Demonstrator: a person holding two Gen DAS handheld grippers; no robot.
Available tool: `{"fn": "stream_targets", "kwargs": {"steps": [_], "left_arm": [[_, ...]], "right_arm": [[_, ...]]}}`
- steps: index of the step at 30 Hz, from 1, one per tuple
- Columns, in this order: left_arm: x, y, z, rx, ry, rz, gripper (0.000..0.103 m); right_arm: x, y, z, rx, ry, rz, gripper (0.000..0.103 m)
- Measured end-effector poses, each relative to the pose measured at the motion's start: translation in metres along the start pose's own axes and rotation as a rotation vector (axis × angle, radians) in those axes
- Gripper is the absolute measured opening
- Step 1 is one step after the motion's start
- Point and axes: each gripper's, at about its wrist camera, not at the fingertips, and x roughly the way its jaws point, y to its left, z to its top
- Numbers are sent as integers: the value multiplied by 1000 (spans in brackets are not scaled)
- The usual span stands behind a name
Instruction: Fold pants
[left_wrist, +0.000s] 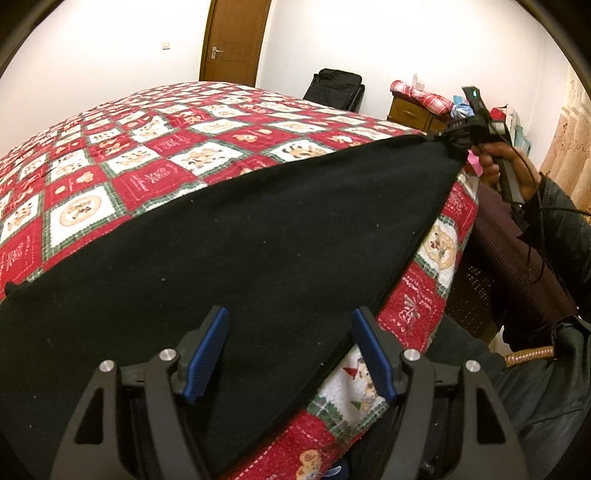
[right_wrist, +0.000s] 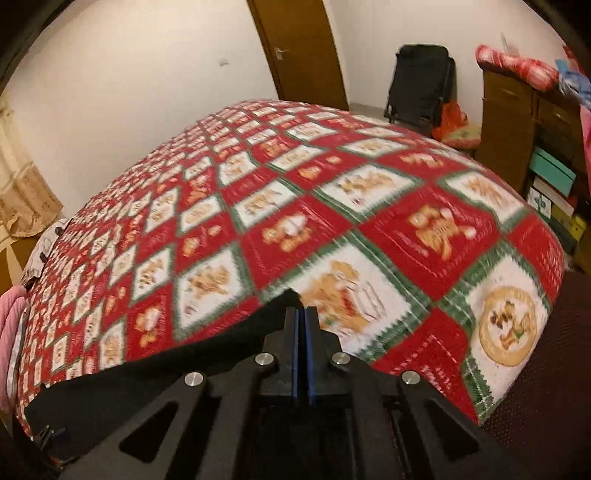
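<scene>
Black pants (left_wrist: 258, 236) lie spread on a bed with a red, white and green patterned quilt (left_wrist: 122, 155). In the left wrist view my left gripper (left_wrist: 291, 312) hovers open over the near part of the cloth, and its blue pads (left_wrist: 207, 354) touch nothing. The pants' right hem runs under the right finger. At the far right corner of the cloth my right gripper (left_wrist: 448, 138) pinches the fabric, held by a hand (left_wrist: 495, 162). In the right wrist view its jaws (right_wrist: 303, 314) are shut, with the black corner (right_wrist: 290, 297) caught between the pads and the pants (right_wrist: 177, 354) trailing left.
A brown door (left_wrist: 232, 40) and a black folded chair (left_wrist: 336, 88) stand beyond the bed. A wooden cabinet (right_wrist: 513, 122) and stacked boxes (right_wrist: 554, 192) fill the right side. A dark brown mat (left_wrist: 517, 266) covers the bed's near edge beside the person's sleeve (left_wrist: 561, 229).
</scene>
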Motion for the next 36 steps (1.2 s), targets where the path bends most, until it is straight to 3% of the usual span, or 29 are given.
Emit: {"fn": "stream_targets", "kwargs": {"steps": [2, 6, 10, 11, 12, 13, 14, 17, 22, 26, 28, 30, 33, 36], "left_arm": [[-4, 1, 0, -6, -4, 4, 72], [-22, 8, -2, 0, -32, 65, 72], [-49, 30, -5, -23, -68, 165, 72], [-56, 39, -7, -39, -77, 192, 72], [-61, 45, -9, -53, -81, 212, 72], [-67, 54, -13, -70, -82, 244, 72], [-72, 61, -17, -80, -84, 266, 72], [-83, 80, -29, -124, -89, 342, 73], [-91, 98, -41, -165, -93, 464, 73], [-89, 101, -49, -177, -88, 439, 73], [-85, 98, -56, -168, -76, 414, 73], [-80, 96, -61, -151, -59, 414, 73], [-77, 89, -66, -102, -57, 434, 73], [-81, 93, -68, -132, -74, 396, 77]], "right_arm": [[-6, -1, -2, 17, -37, 3, 4], [-30, 20, -3, -61, -134, -101, 4], [-52, 64, -1, -151, -142, 8, 10], [-53, 77, -1, -167, -129, 65, 19], [-52, 95, -2, -180, -103, 141, 59], [-50, 108, -4, -176, -75, 206, 89], [-47, 128, -8, -167, -36, 312, 90], [-32, 188, -27, -218, 60, 479, 90], [14, 313, -77, -343, 287, 624, 89], [50, 408, -114, -396, 465, 717, 75], [59, 441, -129, -422, 513, 738, 67], [66, 477, -145, -453, 556, 747, 67], [73, 513, -163, -493, 590, 725, 65], [82, 532, -175, -510, 622, 696, 55]]}}
